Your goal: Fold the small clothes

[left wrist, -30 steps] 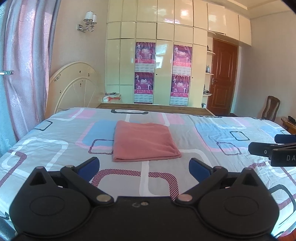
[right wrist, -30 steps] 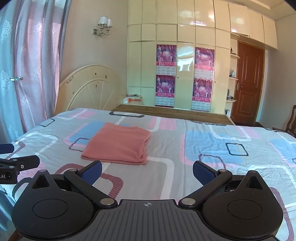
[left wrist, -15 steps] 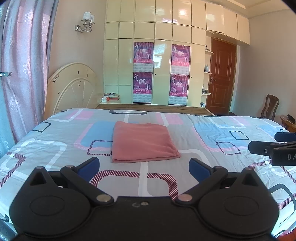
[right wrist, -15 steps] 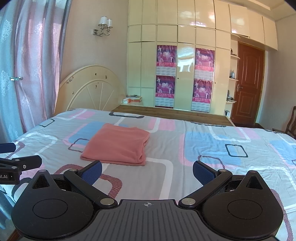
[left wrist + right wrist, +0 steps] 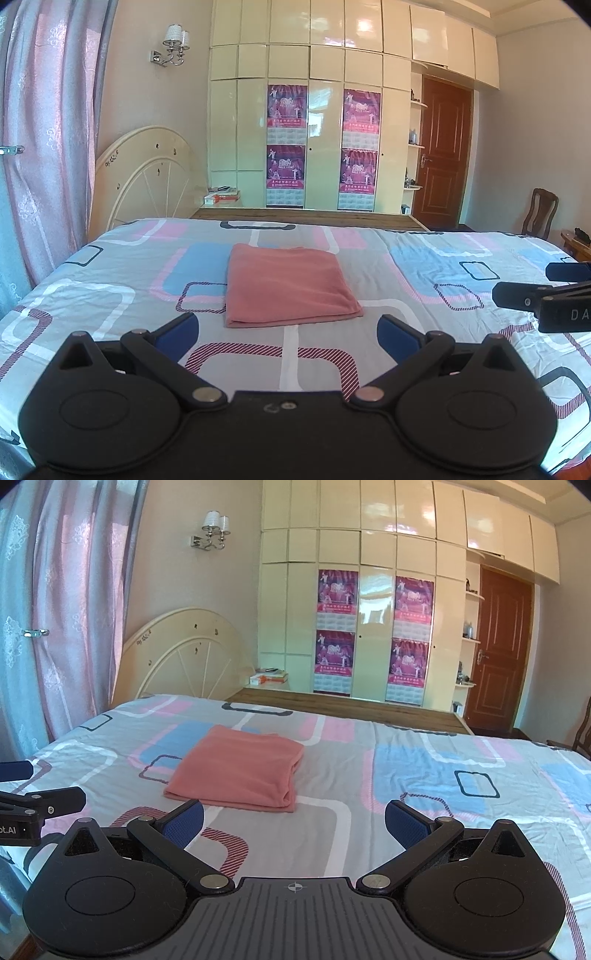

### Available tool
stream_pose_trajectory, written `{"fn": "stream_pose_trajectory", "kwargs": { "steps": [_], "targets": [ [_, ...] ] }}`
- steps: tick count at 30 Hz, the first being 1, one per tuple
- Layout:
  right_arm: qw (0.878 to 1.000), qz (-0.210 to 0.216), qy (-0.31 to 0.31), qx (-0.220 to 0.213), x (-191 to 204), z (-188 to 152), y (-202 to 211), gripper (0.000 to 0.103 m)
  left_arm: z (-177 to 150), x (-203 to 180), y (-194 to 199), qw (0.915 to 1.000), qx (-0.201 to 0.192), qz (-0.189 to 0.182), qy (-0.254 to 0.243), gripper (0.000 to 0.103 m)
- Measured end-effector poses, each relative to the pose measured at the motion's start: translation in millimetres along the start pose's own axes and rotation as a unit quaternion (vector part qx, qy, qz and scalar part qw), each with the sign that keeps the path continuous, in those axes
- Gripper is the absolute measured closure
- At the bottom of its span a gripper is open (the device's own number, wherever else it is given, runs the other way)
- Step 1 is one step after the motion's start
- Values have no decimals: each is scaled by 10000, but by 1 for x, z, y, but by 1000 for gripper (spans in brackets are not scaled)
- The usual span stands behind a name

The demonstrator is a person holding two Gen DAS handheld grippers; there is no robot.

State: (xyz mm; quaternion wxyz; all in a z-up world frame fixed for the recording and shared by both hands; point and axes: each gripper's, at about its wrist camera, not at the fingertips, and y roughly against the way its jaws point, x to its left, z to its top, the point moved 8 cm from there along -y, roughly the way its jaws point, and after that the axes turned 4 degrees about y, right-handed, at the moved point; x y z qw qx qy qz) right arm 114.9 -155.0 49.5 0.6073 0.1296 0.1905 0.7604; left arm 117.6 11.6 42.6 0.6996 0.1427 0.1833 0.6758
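Nothing has moved: folded pink cloth (image 5: 286, 286) still on the bedsheet (image 5: 424, 266); left gripper (image 5: 288, 334) and right gripper (image 5: 293, 821) hover wide open, empty.

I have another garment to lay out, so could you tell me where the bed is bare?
Bare sheet lies right of the folded pink cloth, out to the bed's right side, and left of it toward the curtain. Nowhere looks crowded.

Patterned bedsheet (image 5: 110, 280), pink curtain (image 5: 55, 129) on the left, cream wardrobe (image 5: 325, 110) with posters (image 5: 286, 107), brown door (image 5: 445, 155), chair (image 5: 541, 214).
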Motion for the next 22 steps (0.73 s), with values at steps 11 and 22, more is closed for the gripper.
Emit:
{"fn": "stream_pose_trajectory", "kwargs": {
  "steps": [11,22],
  "targets": [
    [10000,25,14,-13,-2,0,-4,0,1,2,0,10000,-31,0,10,0],
    [10000,60,46,29,-2,1,-8,0,6,11,-4,9999,-78,65,-37,1]
  ]
}}
